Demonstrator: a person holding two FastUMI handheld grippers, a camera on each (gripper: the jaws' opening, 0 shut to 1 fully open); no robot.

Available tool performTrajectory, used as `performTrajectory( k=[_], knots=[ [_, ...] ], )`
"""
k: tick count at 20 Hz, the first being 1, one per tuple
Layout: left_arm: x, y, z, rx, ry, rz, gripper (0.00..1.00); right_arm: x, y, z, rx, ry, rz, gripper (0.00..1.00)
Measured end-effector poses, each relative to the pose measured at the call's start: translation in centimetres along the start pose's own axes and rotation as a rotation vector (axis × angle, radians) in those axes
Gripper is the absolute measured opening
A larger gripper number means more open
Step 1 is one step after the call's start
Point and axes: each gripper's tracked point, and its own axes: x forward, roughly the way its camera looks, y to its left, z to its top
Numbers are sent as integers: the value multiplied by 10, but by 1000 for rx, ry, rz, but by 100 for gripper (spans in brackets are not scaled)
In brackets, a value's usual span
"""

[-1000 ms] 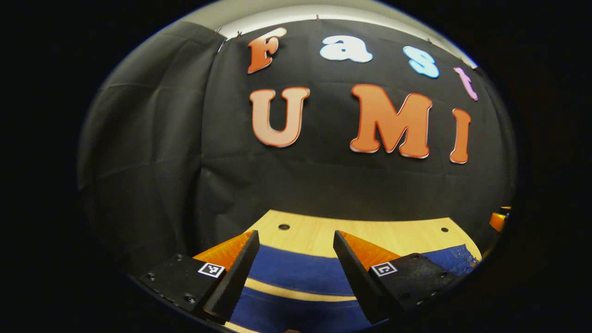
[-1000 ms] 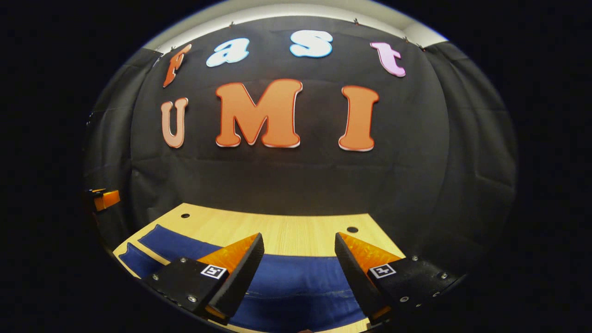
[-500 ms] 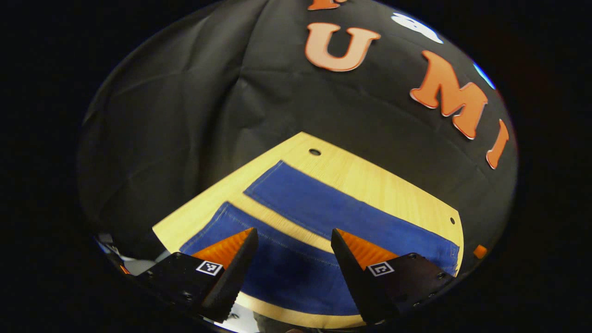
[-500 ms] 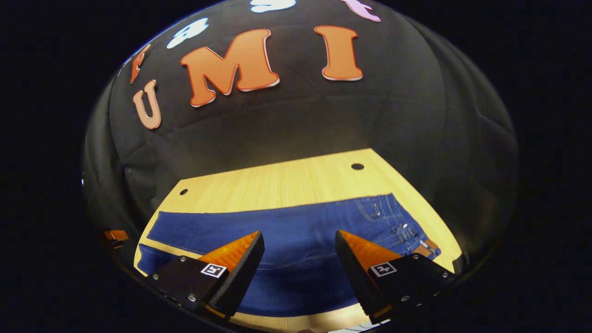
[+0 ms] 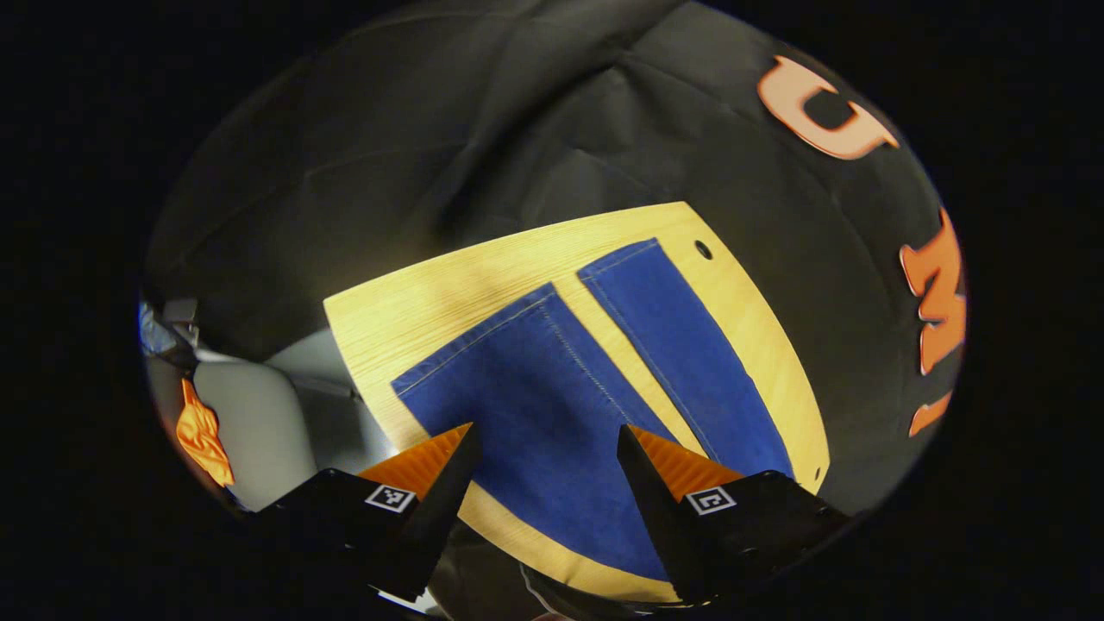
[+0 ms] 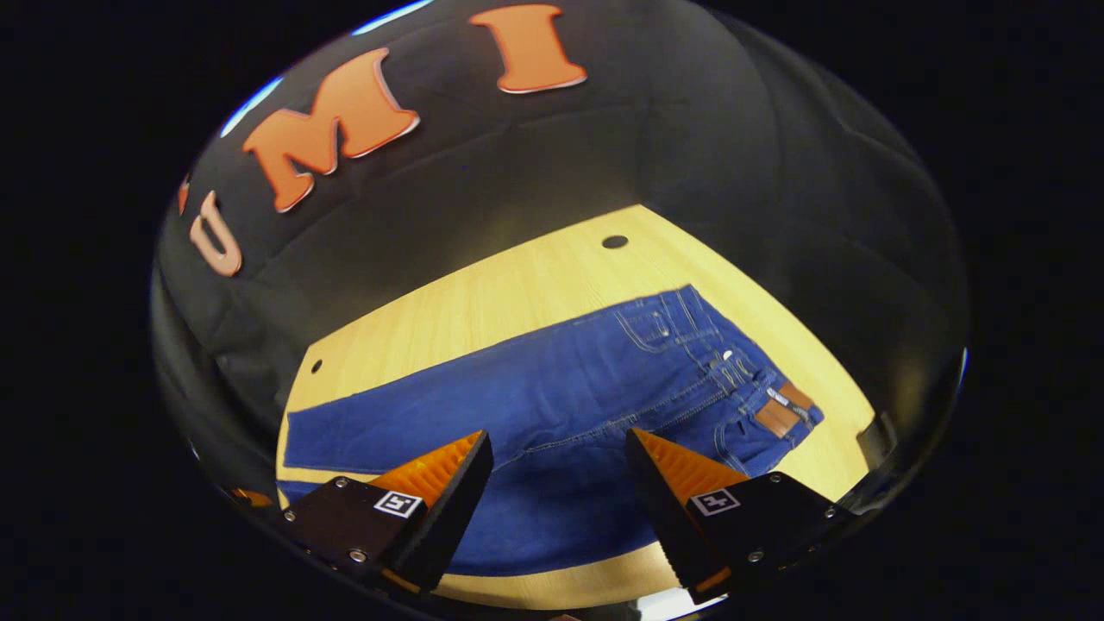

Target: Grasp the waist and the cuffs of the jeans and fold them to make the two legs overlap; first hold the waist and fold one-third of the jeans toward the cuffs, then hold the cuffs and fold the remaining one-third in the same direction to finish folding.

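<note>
Blue jeans [image 5: 552,405] lie flat and unfolded on a light wooden table [image 5: 431,310], the two legs spread apart with a strip of wood between them. In the left gripper view the near leg's cuff [image 5: 470,341] and the far leg [image 5: 681,345] run away from me. My left gripper [image 5: 545,448] hovers open above the near leg, holding nothing. In the right gripper view the jeans [image 6: 561,405] show their waist [image 6: 759,388] with a brown patch [image 6: 780,412] at the right. My right gripper [image 6: 559,453] hangs open above the thigh area, empty.
The table has small round holes near its corners [image 5: 703,250] [image 6: 614,241]. Black cloth walls close off the far sides. Past the table's left end, in the left gripper view, is grey floor [image 5: 259,423] with an orange object [image 5: 203,435].
Both grippers have tipped down from facing the wall toward the table. The left view has swung to the cuffs, the right view to the waist. The jeans have not moved.
</note>
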Motion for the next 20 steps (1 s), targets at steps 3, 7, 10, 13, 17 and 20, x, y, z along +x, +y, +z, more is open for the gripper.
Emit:
performTrajectory(
  k=[3,7,10,13,17,20],
  knots=[
    [-2,21,-6,-154,79,6,98,8,-25,-3,117,52,-21,98],
    [11,50,-12,-246,145,-1,98,17,-54,-13,182,88,-67,96],
    [24,67,0,-294,150,-9,98,19,-61,-14,241,106,-68,96],
    [33,68,6,-309,156,-39,98,20,-69,-14,292,101,-75,96],
    [49,47,15,-247,131,-165,90,20,-76,-20,344,101,-88,96],
    [59,34,19,-243,127,-276,71,16,-78,-25,389,86,-85,96]
  ],
)
